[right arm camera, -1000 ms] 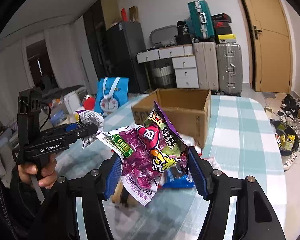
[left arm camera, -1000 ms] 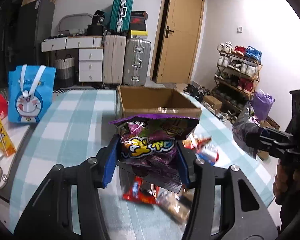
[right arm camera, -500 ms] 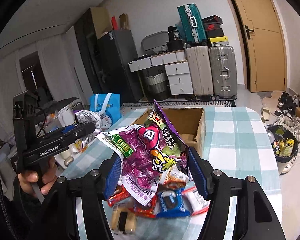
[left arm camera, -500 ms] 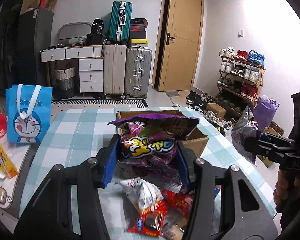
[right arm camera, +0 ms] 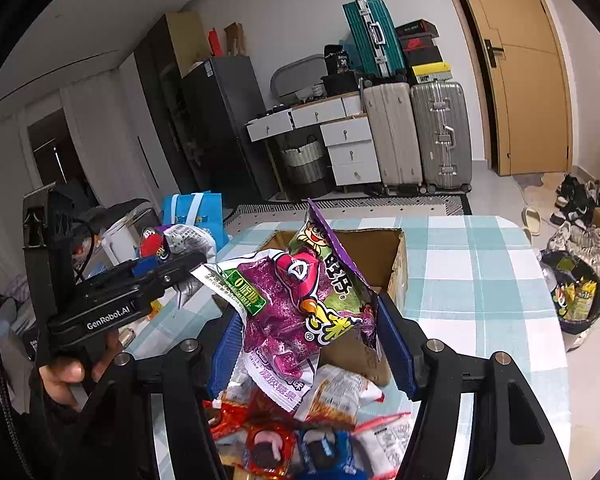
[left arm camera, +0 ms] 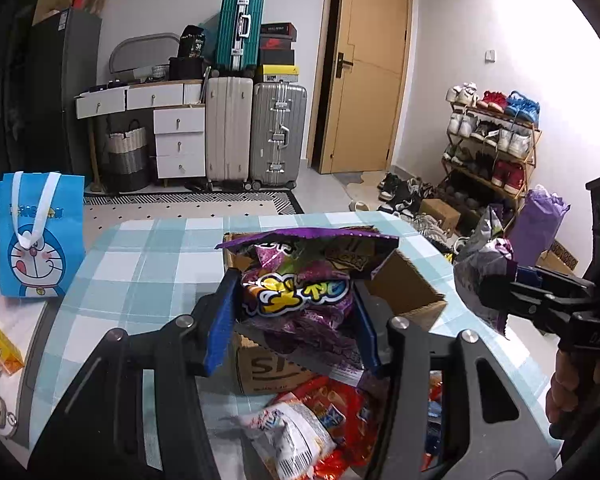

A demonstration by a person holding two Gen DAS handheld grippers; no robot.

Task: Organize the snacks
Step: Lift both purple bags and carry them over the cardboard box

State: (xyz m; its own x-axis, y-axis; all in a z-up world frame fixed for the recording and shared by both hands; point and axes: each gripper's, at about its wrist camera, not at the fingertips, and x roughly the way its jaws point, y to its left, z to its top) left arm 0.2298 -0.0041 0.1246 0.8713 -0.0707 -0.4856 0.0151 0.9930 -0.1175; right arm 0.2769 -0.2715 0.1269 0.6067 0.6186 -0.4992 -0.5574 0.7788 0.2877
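Each gripper, left gripper [left arm camera: 294, 316] and right gripper [right arm camera: 310, 346], is clamped on a purple snack bag [left arm camera: 300, 284], held above the open cardboard box [right arm camera: 384, 252] mid-tabletop, loose snacks [right arm camera: 332, 396] piled toward the near edge.

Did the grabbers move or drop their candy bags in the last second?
Both rose: the cardboard box and snack pile now sit lower in each view. Left gripper and right gripper still clamp their purple bags. Nothing dropped.
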